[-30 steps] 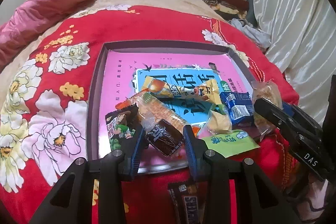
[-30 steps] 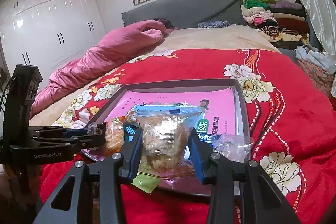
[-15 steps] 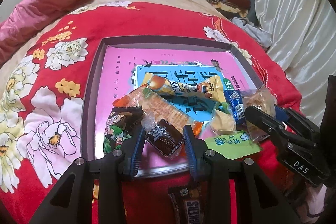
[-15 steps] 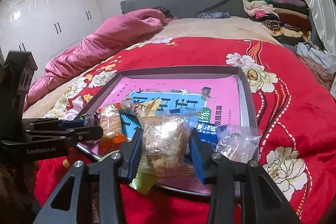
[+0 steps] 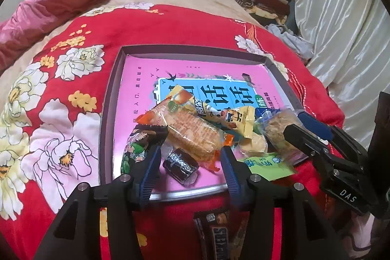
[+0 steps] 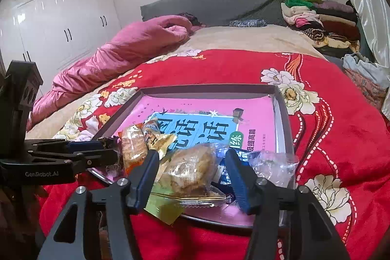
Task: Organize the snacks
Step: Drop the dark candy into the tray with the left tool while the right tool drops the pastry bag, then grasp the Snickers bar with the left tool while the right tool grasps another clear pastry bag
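Note:
A grey tray [image 5: 109, 113] lined with a pink book lies on the red flowered blanket, with snacks heaped at its near edge. My left gripper [image 5: 190, 163] hovers over that edge and its jaws are opening. A dark brown wrapped candy [image 5: 180, 166] lies on the tray between the fingers, touched by neither pad. My right gripper [image 6: 192, 173] is opening too, and a clear packet with a flaky pastry [image 6: 192, 169] rests on the tray rim [image 6: 285, 138] between its fingers, free of the pads. Each gripper also shows at the side of the other's view.
The heap holds an orange cracker packet [image 5: 192, 133], a yellow packet [image 5: 219, 113], a cartoon-printed packet [image 5: 139, 140] and a green sachet [image 5: 265, 162]. A Snickers bar [image 5: 219, 235] lies on the blanket below the tray. A pink quilt [image 6: 126, 50] and folded clothes [image 6: 316, 16] lie farther back.
Both grippers' jaws have spread apart. The dark candy has left the left pads and lies on the tray. The pastry packet has been let go and has settled on the tray's edge.

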{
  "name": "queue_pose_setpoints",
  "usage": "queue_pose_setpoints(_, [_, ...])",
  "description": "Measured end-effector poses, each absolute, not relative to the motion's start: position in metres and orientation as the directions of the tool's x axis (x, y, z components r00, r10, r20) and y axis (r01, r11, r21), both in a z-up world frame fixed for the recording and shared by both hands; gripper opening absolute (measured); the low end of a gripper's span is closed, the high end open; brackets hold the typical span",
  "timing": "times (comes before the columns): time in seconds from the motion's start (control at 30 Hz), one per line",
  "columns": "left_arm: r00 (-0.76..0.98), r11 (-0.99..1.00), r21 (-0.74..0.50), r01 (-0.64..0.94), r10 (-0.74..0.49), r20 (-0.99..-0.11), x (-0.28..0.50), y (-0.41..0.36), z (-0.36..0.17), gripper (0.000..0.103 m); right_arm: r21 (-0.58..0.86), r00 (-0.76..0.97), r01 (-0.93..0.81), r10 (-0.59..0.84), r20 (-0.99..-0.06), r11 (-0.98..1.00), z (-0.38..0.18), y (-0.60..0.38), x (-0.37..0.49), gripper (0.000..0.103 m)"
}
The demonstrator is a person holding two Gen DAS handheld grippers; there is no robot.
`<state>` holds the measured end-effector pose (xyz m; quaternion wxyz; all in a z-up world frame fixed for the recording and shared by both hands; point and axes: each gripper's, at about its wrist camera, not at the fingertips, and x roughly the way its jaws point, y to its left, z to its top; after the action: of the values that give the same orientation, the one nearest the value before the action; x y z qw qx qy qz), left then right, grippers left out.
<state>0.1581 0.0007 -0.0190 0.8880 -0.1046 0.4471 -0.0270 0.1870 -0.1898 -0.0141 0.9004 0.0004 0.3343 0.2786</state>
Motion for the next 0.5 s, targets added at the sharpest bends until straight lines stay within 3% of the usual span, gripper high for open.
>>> queue_pose_setpoints(0.5, [0.577, 0.972, -0.236, 0.005, -0.196, -0.793, 0.12, -0.001, -0.012, 0.063, 0.177, 0.586, -0.572, 0.55, -0.595, 0.801, 0.0, -0.186, 0.148, 0.064])
